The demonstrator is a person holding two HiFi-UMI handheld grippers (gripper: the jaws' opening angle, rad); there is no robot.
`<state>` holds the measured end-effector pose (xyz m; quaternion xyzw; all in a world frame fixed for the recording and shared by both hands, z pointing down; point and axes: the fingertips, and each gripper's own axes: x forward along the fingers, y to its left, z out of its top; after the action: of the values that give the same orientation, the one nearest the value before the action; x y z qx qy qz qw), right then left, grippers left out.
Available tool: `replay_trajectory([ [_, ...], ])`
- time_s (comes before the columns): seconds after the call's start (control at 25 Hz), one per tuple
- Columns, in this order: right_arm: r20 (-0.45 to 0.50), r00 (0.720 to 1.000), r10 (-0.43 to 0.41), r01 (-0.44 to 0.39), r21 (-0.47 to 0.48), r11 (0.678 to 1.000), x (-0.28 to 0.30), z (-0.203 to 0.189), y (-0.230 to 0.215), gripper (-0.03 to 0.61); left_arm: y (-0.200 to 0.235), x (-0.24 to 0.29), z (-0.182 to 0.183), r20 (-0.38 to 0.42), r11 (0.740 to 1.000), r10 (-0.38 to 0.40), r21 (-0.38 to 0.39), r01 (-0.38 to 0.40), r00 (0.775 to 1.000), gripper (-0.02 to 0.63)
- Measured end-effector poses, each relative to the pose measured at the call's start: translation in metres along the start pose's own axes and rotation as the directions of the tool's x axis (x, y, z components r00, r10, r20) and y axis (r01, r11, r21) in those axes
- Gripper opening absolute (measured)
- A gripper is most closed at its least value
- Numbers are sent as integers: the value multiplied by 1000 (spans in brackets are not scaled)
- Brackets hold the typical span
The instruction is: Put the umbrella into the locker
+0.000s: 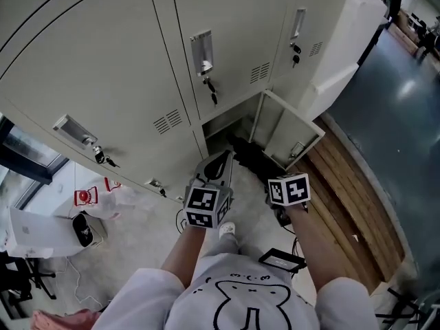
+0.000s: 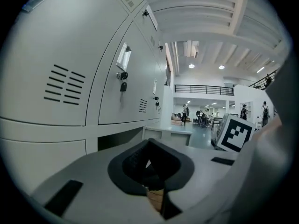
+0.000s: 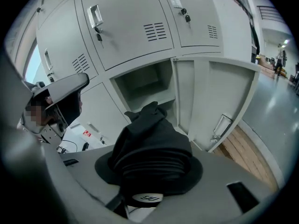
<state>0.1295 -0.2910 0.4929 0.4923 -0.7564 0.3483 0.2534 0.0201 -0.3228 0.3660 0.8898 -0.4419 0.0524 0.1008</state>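
- The right gripper's fingers stand about half closed and clamp the folded black umbrella near its handle end. The round end cap sits closest to the camera in the right gripper view.
- From that grip the umbrella's long axis runs straight out along the fingers. Its bunched fabric tip points forward and down toward the row of lockers.
- Past the tip is the open compartment in the bottom row, almost dead ahead and slightly left of the tip.
- In the head view the dark fabric overlaps the dark mouth of the compartment, so I cannot tell whether the tip has crossed the threshold. From the right gripper view I judge it to be near the opening but not yet inside.
- The compartment's door hangs swung out to the right of the opening, beside the umbrella's line and apart from it.
- The left gripper hovers just left of the umbrella at about the same reach. Its fingers are drawn together with only a sliver of light between them, and they hold nothing.
- The right hand carries the load and is already lined up. The coming move looks like a push along the umbrella's own axis, tip first. It should stay slightly left, so the fabric clears the door edge and the frame.
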Motion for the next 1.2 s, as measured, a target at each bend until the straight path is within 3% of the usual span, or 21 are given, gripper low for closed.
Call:
replay_trajectory([
  [0.24,-59,998,-2,1,-23,1000,42,-16,-14,187,14,17,-31,-36,999,30,-27,-31,999,5],
  [0.52,-75,997,-33,26,-92,995,107,-29,-39,187,23,44,-65,-39,999,52,2,-52,998,5],
  [0.64,-62,997,-42,33,-142,989,133,-30,-47,189,27,53,-82,-53,998,67,18,-67,996,3],
  [0.88,-16,998,-64,61,-153,986,179,-40,-64,189,34,64,-126,-111,997,79,27,-76,991,5],
  [1.2,82,996,-36,53,-210,976,235,-33,-65,189,50,79,-158,-148,997,70,43,-64,987,5],
])
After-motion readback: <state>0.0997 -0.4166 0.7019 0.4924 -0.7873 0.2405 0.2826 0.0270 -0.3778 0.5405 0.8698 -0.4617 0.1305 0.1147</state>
